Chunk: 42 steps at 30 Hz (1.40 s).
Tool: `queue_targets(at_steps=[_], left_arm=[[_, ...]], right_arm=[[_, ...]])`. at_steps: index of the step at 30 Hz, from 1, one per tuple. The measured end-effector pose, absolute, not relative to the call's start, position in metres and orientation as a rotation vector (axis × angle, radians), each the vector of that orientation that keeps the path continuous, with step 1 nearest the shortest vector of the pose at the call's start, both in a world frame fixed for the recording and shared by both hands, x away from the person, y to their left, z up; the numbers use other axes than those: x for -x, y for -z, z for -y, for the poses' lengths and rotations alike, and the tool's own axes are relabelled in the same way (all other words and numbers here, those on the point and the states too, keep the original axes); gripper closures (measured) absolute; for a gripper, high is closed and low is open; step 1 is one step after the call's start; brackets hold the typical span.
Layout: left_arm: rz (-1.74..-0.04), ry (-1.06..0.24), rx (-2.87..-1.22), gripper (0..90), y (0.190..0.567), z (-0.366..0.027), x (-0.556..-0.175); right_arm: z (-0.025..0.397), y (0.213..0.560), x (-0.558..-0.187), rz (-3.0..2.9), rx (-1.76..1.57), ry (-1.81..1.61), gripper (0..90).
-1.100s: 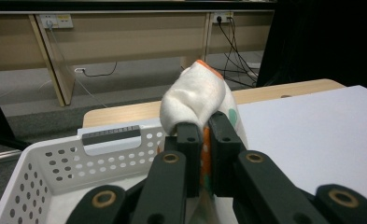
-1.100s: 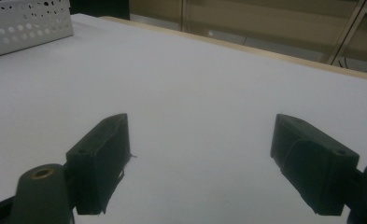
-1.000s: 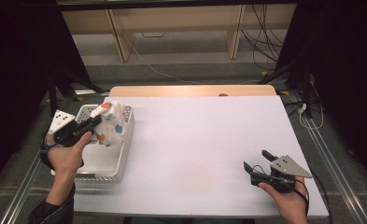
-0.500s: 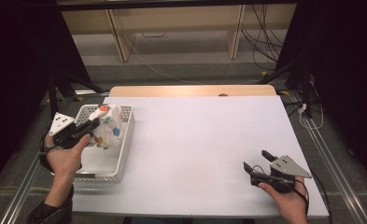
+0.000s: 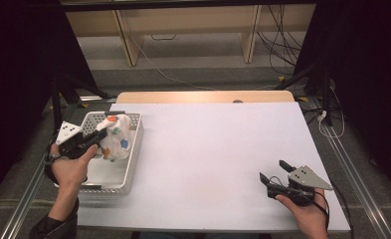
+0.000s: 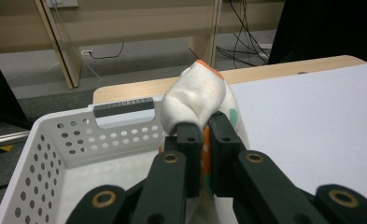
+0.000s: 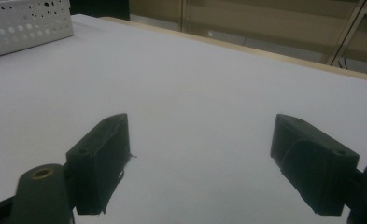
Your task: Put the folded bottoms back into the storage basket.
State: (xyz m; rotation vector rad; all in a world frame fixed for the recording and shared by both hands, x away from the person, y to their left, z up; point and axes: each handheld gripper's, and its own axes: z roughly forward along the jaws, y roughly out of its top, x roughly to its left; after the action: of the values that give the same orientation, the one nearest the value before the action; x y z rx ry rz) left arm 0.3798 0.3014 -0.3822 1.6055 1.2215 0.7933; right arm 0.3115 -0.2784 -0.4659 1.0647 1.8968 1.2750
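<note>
A white perforated basket (image 5: 134, 154) stands at the table's left edge. Over it my left gripper (image 5: 105, 130) is shut on a white cloth with coloured dots (image 5: 116, 142), which hangs down into the basket. In the left gripper view the cloth (image 6: 195, 100) bulges up between and above the jaws, with the basket wall (image 6: 78, 133) behind. My right gripper (image 5: 274, 172) rests low at the front right of the table, open with nothing between its jaws. The right gripper view has the basket's corner (image 7: 27, 23) far off at the upper left.
The white tabletop (image 5: 218, 149) is wide and bare between the basket and the right gripper. A wooden strip (image 5: 203, 96) edges the far side. Shelf legs and cables (image 5: 277, 45) lie on the floor beyond. Metal rails (image 5: 352, 164) run along both table sides.
The left gripper has lifted the dotted cloth slightly and shifted it within the basket. The right gripper has stayed where it was.
</note>
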Motion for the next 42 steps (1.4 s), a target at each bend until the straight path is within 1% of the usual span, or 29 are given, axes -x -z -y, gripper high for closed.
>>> queue_targets(at_steps=[9,30,42], left_arm=[[-1.235,-0.773,-1.636,84.1,0.388,-0.301,-0.383],[-1.293,-0.704,-1.743,84.0,0.416,-0.296,-0.401],[-1.316,-0.712,-1.787,83.9,0.424,-0.301,-0.408]], right_arm=[[0.279,0.465,-0.311,-1.904,-1.068,-1.264,20.6],[0.279,0.465,-0.311,-1.895,-1.069,-1.274,20.6],[0.279,0.466,-0.312,-1.897,-1.063,-1.270,20.6]])
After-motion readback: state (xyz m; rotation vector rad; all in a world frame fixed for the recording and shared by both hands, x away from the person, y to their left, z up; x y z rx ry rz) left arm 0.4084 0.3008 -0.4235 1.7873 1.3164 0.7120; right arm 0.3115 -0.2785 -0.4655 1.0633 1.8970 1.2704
